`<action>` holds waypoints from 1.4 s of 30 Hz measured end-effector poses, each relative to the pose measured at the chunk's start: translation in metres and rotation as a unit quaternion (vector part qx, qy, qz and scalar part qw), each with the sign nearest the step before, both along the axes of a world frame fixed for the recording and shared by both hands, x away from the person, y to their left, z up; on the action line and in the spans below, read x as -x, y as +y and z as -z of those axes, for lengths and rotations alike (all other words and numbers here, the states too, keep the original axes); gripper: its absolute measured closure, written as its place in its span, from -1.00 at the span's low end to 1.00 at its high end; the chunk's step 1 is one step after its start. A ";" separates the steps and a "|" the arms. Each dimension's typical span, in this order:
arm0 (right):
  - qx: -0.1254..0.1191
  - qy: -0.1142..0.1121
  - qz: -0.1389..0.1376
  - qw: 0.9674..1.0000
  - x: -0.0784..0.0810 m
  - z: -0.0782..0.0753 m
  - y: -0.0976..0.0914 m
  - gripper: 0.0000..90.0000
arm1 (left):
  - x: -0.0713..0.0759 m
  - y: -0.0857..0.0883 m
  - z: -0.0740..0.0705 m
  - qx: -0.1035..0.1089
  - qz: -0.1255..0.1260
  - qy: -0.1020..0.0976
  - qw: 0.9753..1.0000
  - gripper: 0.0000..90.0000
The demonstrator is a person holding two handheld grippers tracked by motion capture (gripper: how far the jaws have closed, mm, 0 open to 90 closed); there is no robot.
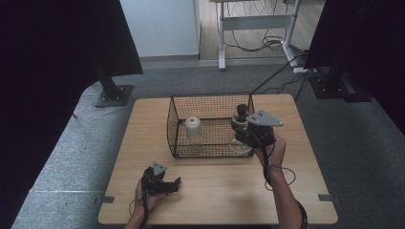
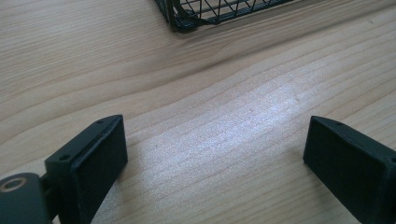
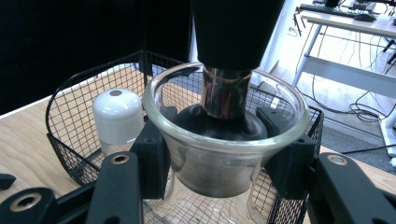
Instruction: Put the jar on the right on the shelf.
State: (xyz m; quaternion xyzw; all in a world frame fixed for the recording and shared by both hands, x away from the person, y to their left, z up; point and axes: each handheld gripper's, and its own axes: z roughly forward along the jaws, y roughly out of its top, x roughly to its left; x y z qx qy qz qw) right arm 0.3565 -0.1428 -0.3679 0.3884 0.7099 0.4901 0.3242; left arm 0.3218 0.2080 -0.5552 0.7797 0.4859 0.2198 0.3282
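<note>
A black wire basket (image 1: 210,97) stands on the wooden table (image 1: 215,195). Inside it, on the left, is a small jar with a white domed cap (image 1: 193,128). My right gripper (image 1: 241,130) is shut on a clear glass vessel (image 1: 241,147) with a black stopper (image 1: 242,110), at the basket's right end. In the right gripper view the jaws press both sides of the glass (image 3: 187,135) below its flared rim, and the white-capped jar (image 3: 117,114) stands behind to the left. My left gripper (image 1: 174,183) rests open on the table in front of the basket, nothing between its jaws (image 2: 215,154).
The basket corner (image 2: 187,18) lies just ahead of the left gripper. Bare wood surrounds the basket on all sides. Black stands and curtains flank the table, and a desk frame (image 1: 258,24) with cables is on the floor beyond.
</note>
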 end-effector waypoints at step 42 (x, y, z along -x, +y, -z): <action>0.015 0.039 0.030 0.999 -0.063 -0.003 0.022 0.05 | 0.000 0.000 0.000 0.000 0.003 0.000 1.000 -0.88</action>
